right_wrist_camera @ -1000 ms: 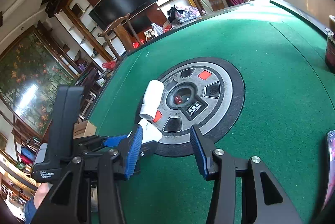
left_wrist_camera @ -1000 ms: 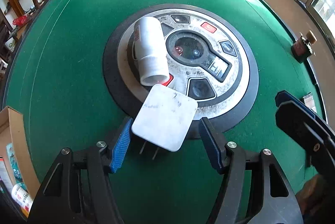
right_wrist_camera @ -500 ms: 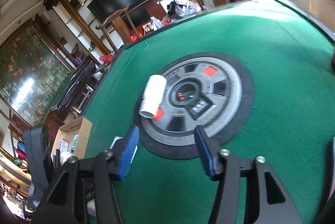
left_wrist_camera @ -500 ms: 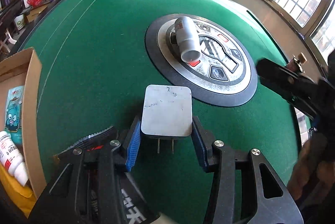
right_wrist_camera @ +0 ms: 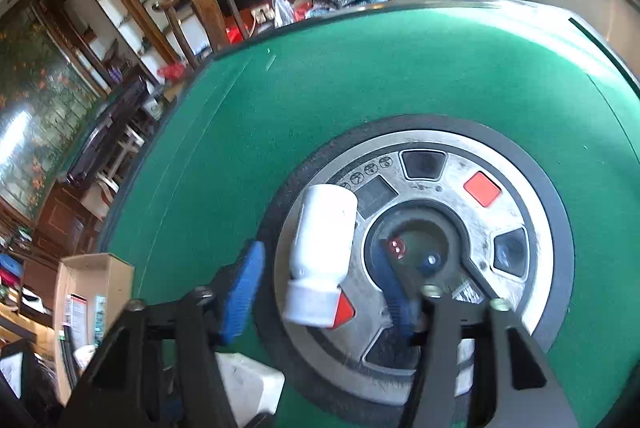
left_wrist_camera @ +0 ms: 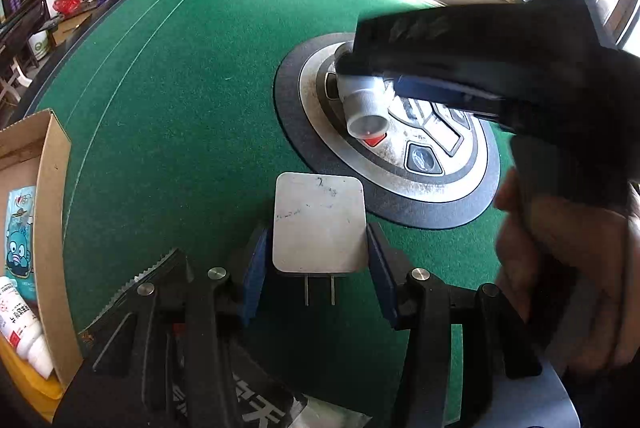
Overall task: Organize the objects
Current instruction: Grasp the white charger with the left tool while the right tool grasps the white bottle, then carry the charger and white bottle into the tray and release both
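- left claw [left_wrist_camera: 316, 268] is clamped on the white charger [left_wrist_camera: 319, 222], pads tight on both its sides, prongs pointing back toward the camera, charger held above the green counter [left_wrist_camera: 180, 108].
- right claw [right_wrist_camera: 324, 280] straddles the white bottle [right_wrist_camera: 322, 252], which lies on its side on the round control panel [right_wrist_camera: 520, 212] in the middle of the counter, cap end toward the camera.
- right jaws have just been closing with the bottle between them; a gap shows at the left blue pad [right_wrist_camera: 244, 292], the other pad is blurred, so not clamped yet as far as i can see.
- cardboard box [left_wrist_camera: 48, 228] sits at the left counter edge with packets and small bottles inside; looks like the drop spot.
- step in hand, my read: charger picked, bottle grasp under way.
- next move calls for: finish closing on the bottle body, lift it clear of the panel, carry both items left to the box.
- risk: the round bottle may roll or slip out if pinched near the cap.
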Action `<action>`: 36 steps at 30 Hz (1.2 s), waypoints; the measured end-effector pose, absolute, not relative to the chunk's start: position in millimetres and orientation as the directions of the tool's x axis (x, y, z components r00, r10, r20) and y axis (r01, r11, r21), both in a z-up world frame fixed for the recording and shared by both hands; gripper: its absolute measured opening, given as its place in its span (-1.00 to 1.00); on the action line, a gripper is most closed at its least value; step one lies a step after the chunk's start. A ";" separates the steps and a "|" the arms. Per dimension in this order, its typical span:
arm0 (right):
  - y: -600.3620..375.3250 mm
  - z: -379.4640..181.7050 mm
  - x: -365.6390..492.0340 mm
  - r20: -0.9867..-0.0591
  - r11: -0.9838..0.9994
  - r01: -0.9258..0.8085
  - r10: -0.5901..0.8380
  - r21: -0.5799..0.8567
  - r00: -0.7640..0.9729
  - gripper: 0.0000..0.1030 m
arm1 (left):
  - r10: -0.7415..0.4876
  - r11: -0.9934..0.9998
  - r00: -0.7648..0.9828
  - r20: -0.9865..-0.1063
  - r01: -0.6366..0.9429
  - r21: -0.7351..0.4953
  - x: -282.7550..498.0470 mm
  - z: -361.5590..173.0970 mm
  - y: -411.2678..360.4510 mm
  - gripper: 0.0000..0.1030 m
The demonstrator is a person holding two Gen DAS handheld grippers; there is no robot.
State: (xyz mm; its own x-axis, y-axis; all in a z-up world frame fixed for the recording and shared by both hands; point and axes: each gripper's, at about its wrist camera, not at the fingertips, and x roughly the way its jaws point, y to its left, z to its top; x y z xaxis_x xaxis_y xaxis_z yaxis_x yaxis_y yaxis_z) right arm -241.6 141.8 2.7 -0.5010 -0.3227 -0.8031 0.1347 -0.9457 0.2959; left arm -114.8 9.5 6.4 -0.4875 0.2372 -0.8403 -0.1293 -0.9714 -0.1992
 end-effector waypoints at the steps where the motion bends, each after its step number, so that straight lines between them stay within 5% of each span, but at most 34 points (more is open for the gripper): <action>1: 140.1 0.3 -241.5 -0.802 -0.942 0.142 -0.333 0.304 -0.496 -0.30 | 0.240 -0.971 -0.492 -0.837 -0.128 -0.203 -114.5 6.0 9.1 -0.09; 23: 179.1 40.9 -138.6 -0.623 -0.873 0.252 -0.478 0.418 -0.620 -0.34 | 0.303 -0.949 -0.609 -0.733 -0.120 -0.292 -77.5 51.3 -15.0 -0.14; 36: 35.4 51.1 -98.0 -0.621 -0.755 0.500 -0.644 0.424 -0.446 -0.34 | 0.172 -0.954 -0.746 -0.643 0.037 -0.298 -16.3 103.9 -130.2 -0.13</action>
State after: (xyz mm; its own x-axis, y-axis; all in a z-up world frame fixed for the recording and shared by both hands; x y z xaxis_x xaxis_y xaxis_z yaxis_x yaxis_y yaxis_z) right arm -98.0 35.4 51.1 -0.4461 -0.6442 -0.6213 0.4997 -0.7552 0.4242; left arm -16.3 -130.2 103.9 -0.7459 0.1722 -0.6435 0.0372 -0.9538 -0.2983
